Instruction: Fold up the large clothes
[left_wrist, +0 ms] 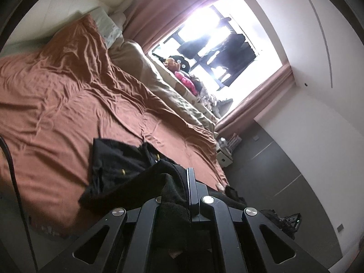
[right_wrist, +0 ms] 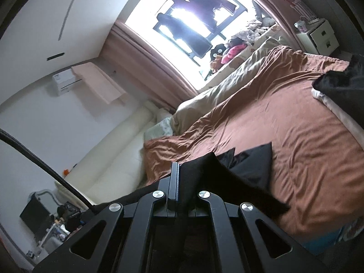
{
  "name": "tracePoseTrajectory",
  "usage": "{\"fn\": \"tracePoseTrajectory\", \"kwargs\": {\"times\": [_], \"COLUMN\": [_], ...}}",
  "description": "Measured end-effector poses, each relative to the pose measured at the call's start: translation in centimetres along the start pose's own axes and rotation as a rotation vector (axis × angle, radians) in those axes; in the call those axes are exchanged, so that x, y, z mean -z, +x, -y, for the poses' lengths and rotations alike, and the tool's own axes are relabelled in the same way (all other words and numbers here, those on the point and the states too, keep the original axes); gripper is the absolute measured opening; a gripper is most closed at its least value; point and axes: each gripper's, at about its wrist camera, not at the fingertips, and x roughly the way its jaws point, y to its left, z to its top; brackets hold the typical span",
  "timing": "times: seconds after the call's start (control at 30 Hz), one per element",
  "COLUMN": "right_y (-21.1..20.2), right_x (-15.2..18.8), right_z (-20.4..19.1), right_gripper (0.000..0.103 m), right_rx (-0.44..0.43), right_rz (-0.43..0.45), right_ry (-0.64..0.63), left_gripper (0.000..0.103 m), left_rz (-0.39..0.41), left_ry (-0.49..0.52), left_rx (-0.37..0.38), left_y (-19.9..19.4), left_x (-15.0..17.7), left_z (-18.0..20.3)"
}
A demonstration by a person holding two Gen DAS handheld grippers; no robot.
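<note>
A black garment (left_wrist: 118,163) with small yellow marks lies partly on the rust-brown bed sheet (left_wrist: 68,86). One thick edge of it rises into my left gripper (left_wrist: 185,177), which is shut on the cloth. In the right wrist view another part of the black garment (right_wrist: 248,166) is drawn up off the bed sheet (right_wrist: 284,118). My right gripper (right_wrist: 179,173) is shut on a bunched corner of it. The fabric hides the right-hand finger in that view. Both views are rolled sideways.
A beige duvet (left_wrist: 163,86) lies along the bed's far side under a bright window (left_wrist: 216,38) with pink curtains. Soft toys (left_wrist: 186,79) sit on the sill. A bedside cabinet (right_wrist: 318,36) stands by the bed. A cable (right_wrist: 41,161) crosses the right view. Dark cloth (right_wrist: 341,79) hangs at right.
</note>
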Motion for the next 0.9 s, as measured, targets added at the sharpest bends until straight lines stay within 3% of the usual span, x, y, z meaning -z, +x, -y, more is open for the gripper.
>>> {"fn": "tracePoseTrajectory", "kwargs": {"times": [0.4, 0.9], "right_y": [11.1, 22.6], "right_x": [-3.7, -4.6], "right_z": [1.6, 4.8], "right_gripper": [0.000, 0.000], "right_rx": [0.104, 0.261], "right_rz": [-0.042, -0.168], "right_ry": [0.006, 0.106], "left_gripper": [0.003, 0.003], "left_rz": [-0.035, -0.138], "left_ry": [-0.038, -0.111], "left_rx": [-0.090, -0.228], "left_y": [11.1, 23.2], "left_x": [-5.7, -6.5], "left_z": [-5.0, -13.7]}}
